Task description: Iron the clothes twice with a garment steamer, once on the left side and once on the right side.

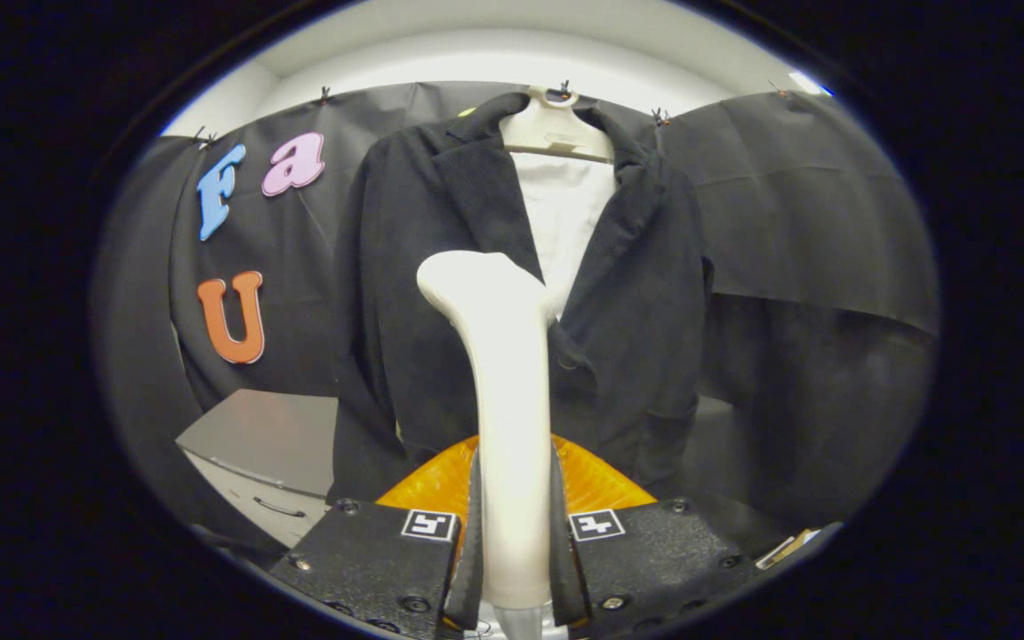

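Note:
A dark jacket (441, 293) hangs open on a white hanger (556, 132) against the booth wall, with a white panel (565, 218) showing between its lapels. My gripper (514, 524) is shut on the handle of a white garment steamer (503, 356), which stands upright between my fingers. The steamer's head points left and sits in front of the jacket's left front panel, around chest height. I cannot tell whether the head touches the cloth. An orange part (596, 484) shows just behind my fingers.
A grey cabinet (268, 444) with a drawer handle stands low on the left, beside the jacket's sleeve. Black cloth covers the wall behind and to the right of the jacket.

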Motion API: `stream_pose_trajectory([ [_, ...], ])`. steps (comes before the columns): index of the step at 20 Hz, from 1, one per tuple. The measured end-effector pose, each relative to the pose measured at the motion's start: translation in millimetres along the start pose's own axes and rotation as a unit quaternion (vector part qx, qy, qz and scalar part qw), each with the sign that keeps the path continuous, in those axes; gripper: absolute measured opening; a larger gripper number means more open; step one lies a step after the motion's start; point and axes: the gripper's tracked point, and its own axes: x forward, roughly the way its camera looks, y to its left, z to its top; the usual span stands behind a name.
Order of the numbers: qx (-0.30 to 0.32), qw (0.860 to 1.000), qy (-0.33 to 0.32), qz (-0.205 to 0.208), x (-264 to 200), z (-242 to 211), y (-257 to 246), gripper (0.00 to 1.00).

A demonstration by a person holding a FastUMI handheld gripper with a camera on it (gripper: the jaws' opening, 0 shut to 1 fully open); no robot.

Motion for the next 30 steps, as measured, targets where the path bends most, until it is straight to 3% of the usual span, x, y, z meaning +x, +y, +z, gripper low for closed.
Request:
stream_pose_trajectory([
  [10, -0.026, 0.999, 0.03, -0.012, 6.9, -42.8, -4.2, 0.33],
  [30, -0.001, 0.996, 0.091, -0.006, 9.7, -130.1, -16.6, 0.33],
])
